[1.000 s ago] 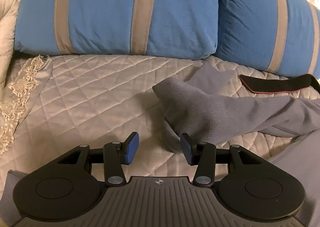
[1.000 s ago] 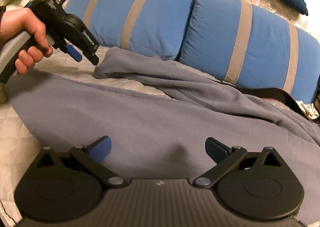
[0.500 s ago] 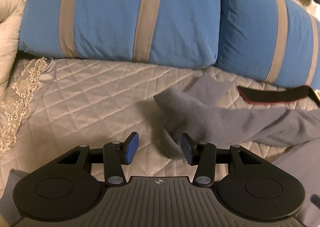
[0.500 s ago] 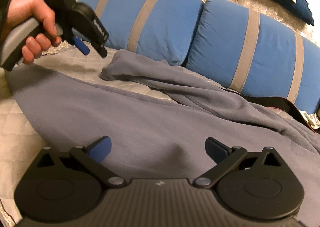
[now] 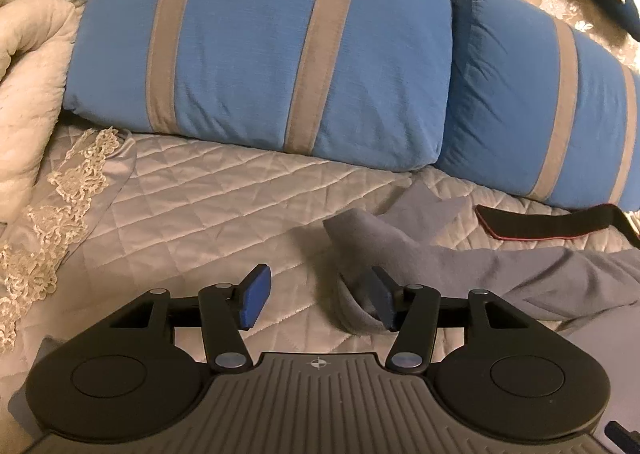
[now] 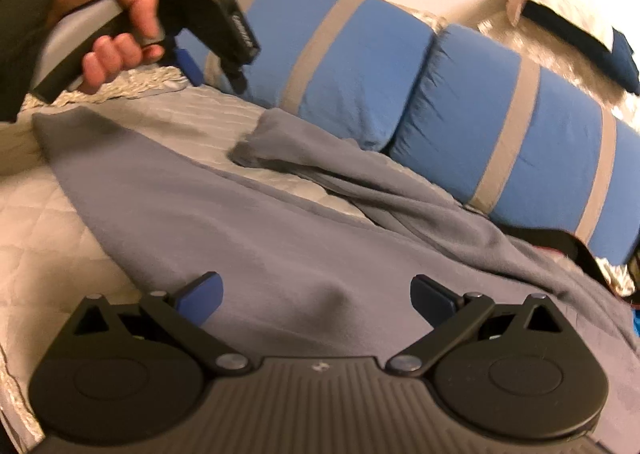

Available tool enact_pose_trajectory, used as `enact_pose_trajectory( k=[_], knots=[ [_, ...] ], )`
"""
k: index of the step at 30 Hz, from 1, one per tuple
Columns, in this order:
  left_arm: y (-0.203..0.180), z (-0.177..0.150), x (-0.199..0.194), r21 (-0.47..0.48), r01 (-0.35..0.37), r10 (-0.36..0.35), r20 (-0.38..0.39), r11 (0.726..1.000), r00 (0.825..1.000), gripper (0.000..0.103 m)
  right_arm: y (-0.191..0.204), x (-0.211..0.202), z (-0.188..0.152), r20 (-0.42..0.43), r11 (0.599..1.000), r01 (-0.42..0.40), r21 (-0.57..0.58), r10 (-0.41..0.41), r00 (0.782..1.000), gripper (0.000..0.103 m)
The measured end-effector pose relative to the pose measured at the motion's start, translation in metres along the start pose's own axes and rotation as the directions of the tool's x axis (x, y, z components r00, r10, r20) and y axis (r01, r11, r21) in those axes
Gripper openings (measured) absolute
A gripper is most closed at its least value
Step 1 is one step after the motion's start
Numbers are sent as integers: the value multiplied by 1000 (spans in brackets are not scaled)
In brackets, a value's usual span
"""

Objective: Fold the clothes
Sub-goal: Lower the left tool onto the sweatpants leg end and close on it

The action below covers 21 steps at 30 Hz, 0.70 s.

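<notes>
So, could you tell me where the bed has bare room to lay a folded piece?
Bare quilt lies between the left blue pillow, the lace edging and the grey garment's sleeve. Rightward is crowded: the grey garment and a black strap.

The grey garment (image 6: 280, 238) looks like soft, matt fleece-like cloth with a faint nap. The pale quilted bedspread (image 5: 224, 190) under it has a slight satin sheen and diamond stitching, edged at nine o'clock by rough cream lace trim (image 5: 60, 206). The blue pillows with grey stripes (image 5: 256, 50) are matt, finely crinkled woven cloth. Both grippers are matt black plastic with ribbed housings.
</notes>
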State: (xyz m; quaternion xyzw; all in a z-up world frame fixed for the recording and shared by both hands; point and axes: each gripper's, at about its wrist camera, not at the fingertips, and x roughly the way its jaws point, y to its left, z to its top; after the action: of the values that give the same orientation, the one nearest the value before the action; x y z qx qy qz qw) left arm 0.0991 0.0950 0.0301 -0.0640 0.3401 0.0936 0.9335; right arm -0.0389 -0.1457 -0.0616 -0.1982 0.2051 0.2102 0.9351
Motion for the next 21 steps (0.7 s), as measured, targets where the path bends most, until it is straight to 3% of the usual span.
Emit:
enact_pose_trajectory(
  k=[7,15,21],
  knots=[
    [-8,-3,-4,107,-1,-2,27,994,1000,53,2,4,16,49,999,-40,-20,41,998,103],
    [-13,-9,-2,179,18,-33,80,984,996,54,-11,30,37,104,995,-4,-101,14,994,103],
    [-26,-7,5,219,28,-47,81,975,996,54,-24,34,40,55,992,54,-110,-48,997,103]
  ],
)
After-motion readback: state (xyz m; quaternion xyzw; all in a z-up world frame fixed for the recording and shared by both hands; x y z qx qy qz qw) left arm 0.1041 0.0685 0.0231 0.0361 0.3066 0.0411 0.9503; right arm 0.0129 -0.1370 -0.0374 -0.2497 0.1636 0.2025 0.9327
